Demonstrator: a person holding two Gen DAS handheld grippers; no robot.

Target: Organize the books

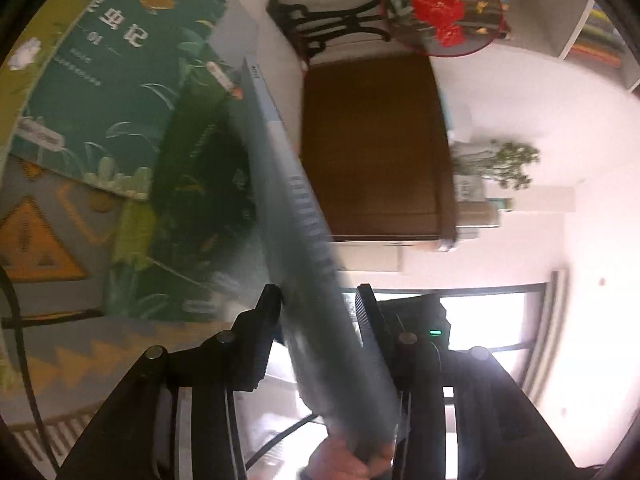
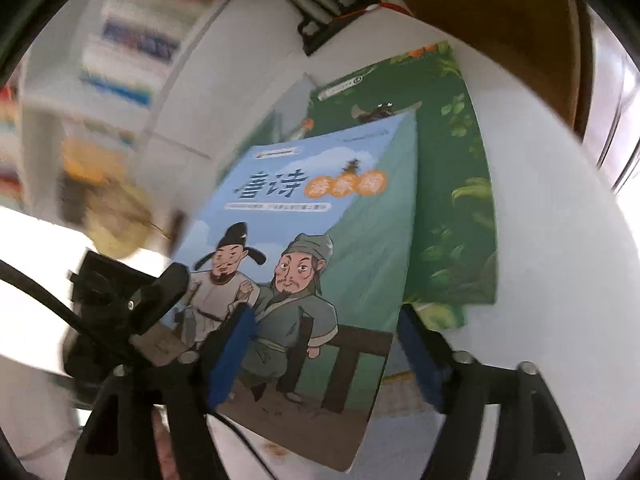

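- To the far left of the left wrist view a teal-green book (image 1: 100,92) with leaves and white lettering on its cover fills that side; a patterned grey and orange mat (image 1: 44,240) shows just below it
- Through the middle of that view runs a thin blue-grey book (image 1: 288,200), seen edge-on, tilted and blurred; it passes between the two black fingers (image 1: 264,320) of the left gripper (image 1: 320,300); the jaws stand narrow and closed onto this book, gripping it; a hand (image 1: 344,460) shows at the bottom edge under the book
- Right of the book stands a brown wooden panel (image 1: 372,144); above it a dark carved stand (image 1: 332,24) carries a round fan with red flowers (image 1: 440,12); further right a small green plant (image 1: 508,164) and a bright window (image 1: 488,320)
- In the right wrist view, blurred shelves of books (image 2: 128,48) sit at the left edge; a black camera mount (image 2: 120,304) with a cable is below them
- In the centre a light blue book with two cartoon men (image 2: 304,264) on its cover is tilted up off the white surface (image 2: 560,208); it overlaps a green leafy book (image 2: 452,184) lying flat behind it on the right
- The right gripper (image 2: 324,352) has its jaws spread wide; one blue pad (image 2: 232,352) lies in front of the cover and the other beside the book's right edge, neither clearly pressing on it
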